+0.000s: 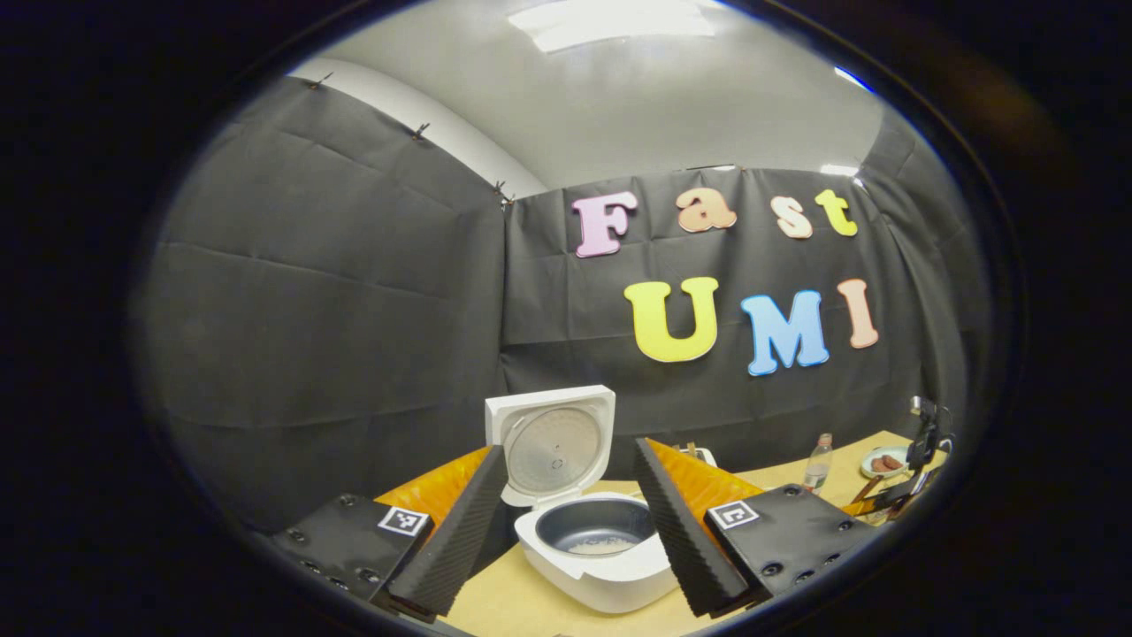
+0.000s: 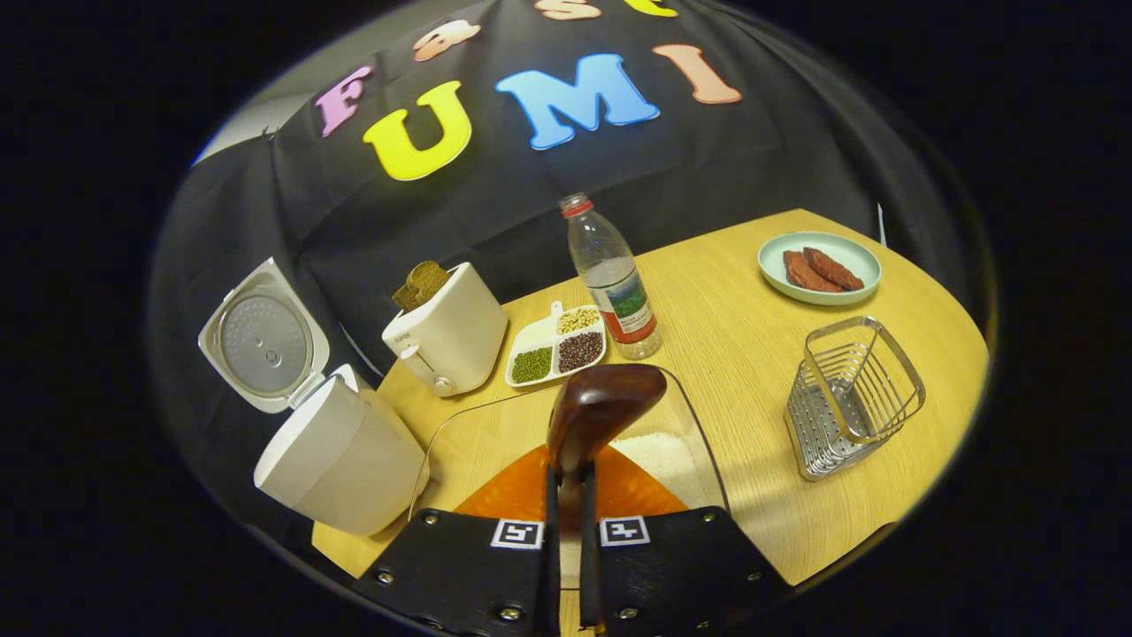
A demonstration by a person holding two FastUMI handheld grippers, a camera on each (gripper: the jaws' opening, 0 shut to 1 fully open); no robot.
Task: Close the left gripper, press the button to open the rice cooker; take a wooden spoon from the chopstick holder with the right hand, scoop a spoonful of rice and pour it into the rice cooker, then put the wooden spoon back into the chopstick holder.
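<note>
Wooden tabletop point(image 2: 734, 354) before black cloth. At left, the rice cooker point(image 2: 340, 460) stands lid-up, framed by the left gripper point(image 1: 570, 531), fingers apart. Further right, the right gripper point(image 2: 568, 522) clamps the wooden spoon point(image 2: 597, 411) above a clear rice container point(image 2: 672, 442); rightmost, the wire chopstick holder point(image 2: 849, 398).

Black cloth wall point(image 1: 354, 292) is hanging across the left and centre of the left gripper view, creased, w/ clips point(image 1: 419, 131) holding its top edge at upper left. Above it a pale ceiling point(image 1: 672, 115) is showing, w/ a light panel point(image 1: 610, 22) glowing at top centre. Light wooden table point(image 2: 752, 354) is filling the centre and right of the right gripper view, its far edge meeting the cloth.
</note>
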